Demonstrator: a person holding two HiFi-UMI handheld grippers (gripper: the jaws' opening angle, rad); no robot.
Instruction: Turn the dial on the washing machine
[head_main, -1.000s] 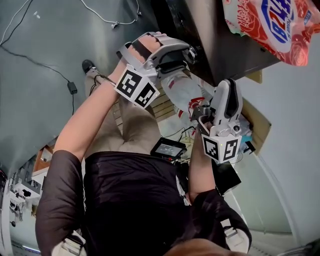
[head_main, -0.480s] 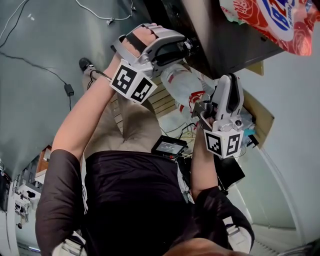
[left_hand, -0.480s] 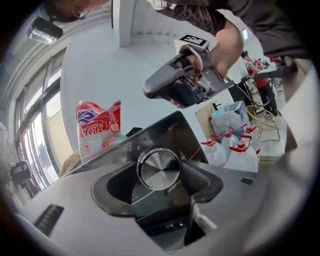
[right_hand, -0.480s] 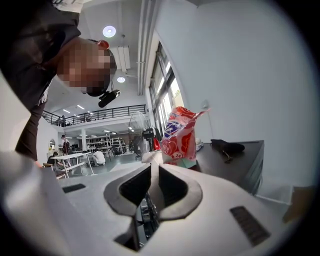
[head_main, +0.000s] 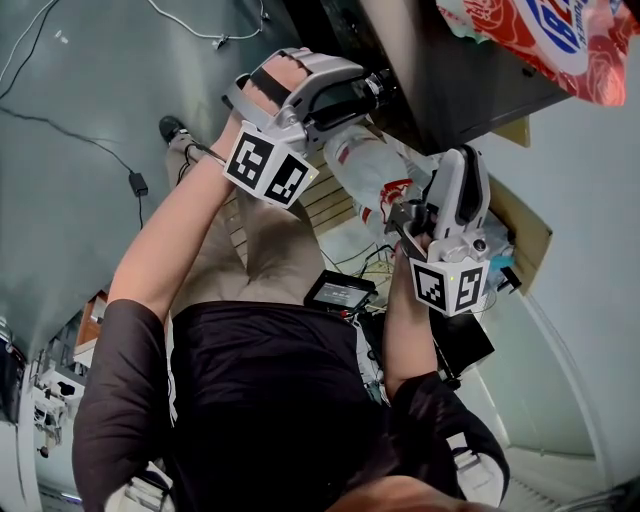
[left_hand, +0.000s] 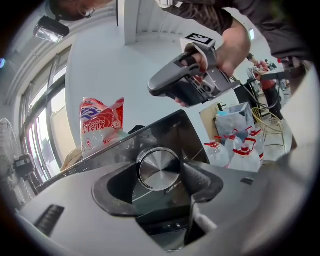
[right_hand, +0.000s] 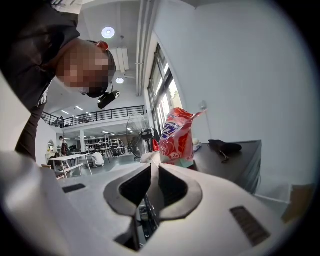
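Two grippers are being shown. The L gripper (head_main: 383, 86) is being held at the dark washing machine panel (head_main: 455, 75), w/ its jaws being kept wide apart. In the left gripper view the round metal dial (left_hand: 159, 168) is being framed between them. The right jaw is being held just beside the dial's edge and the left jaw clear of it; contact can't be told. The R gripper (head_main: 463, 160) is being held to the right, nearer the person and well apart from the dial. Its jaws are being kept nearly together, w/ only a thin slit and nothing in it.

Vs 1.0 s ago, the L gripper is being seen slightly farther up and left in the head view, closer to the panel; vs 0.5 s ago, approx. no change. The R gripper's marker cube (head_main: 447, 286) is being seen barely shifted right. A red-and-white detergent bag (head_main: 545, 40) is being seen on the machine top, and water bottles (head_main: 372, 178) below the panel.
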